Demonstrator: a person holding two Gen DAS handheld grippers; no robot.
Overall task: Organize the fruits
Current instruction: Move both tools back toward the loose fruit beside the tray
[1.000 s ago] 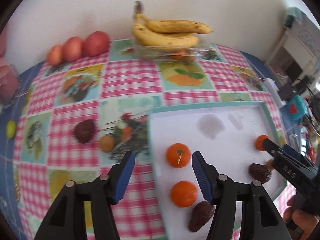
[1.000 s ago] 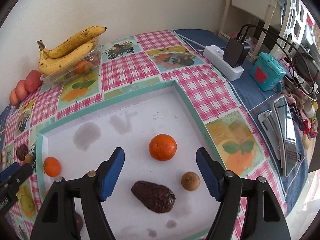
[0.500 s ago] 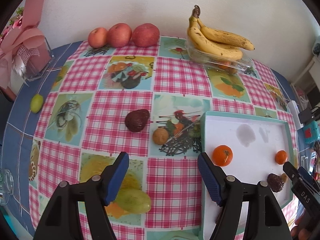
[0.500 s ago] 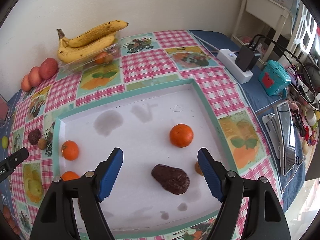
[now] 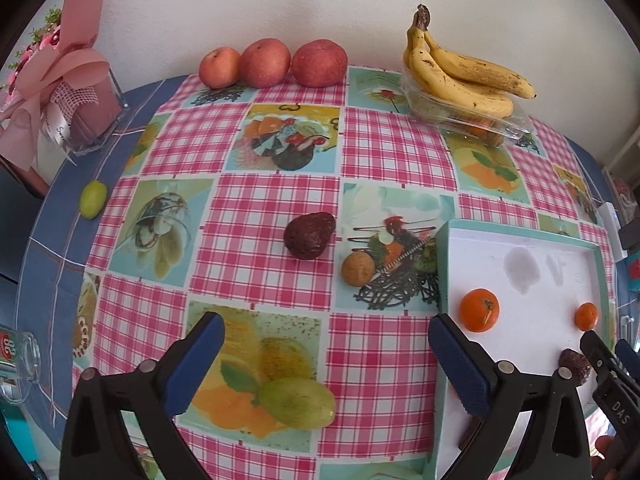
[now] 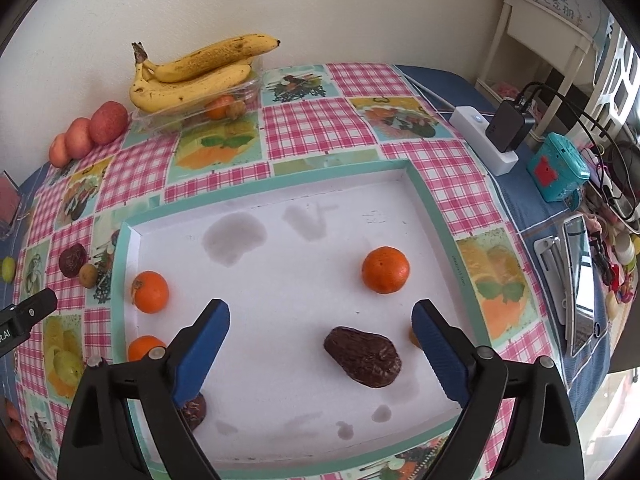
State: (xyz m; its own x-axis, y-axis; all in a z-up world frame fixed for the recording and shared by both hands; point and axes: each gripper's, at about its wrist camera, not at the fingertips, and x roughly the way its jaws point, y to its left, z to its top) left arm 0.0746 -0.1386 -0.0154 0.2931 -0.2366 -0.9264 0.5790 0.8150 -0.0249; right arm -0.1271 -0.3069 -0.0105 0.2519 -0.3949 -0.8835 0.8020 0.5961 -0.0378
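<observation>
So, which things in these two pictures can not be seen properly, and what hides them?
- Small brown fruit, right wrist view: mostly behind the right gripper finger.
- Dark fruit at the tray corner, same view: half covered by the other finger.
- Glass, left wrist view: cut by the picture edge.
- Fruit in the clear box under the bananas: blurred by plastic.

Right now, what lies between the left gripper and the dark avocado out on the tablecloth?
Only bare tablecloth, seen in the left wrist view. The left gripper is open; the avocado sits beyond it, with a small brown fruit off to the right.
</observation>
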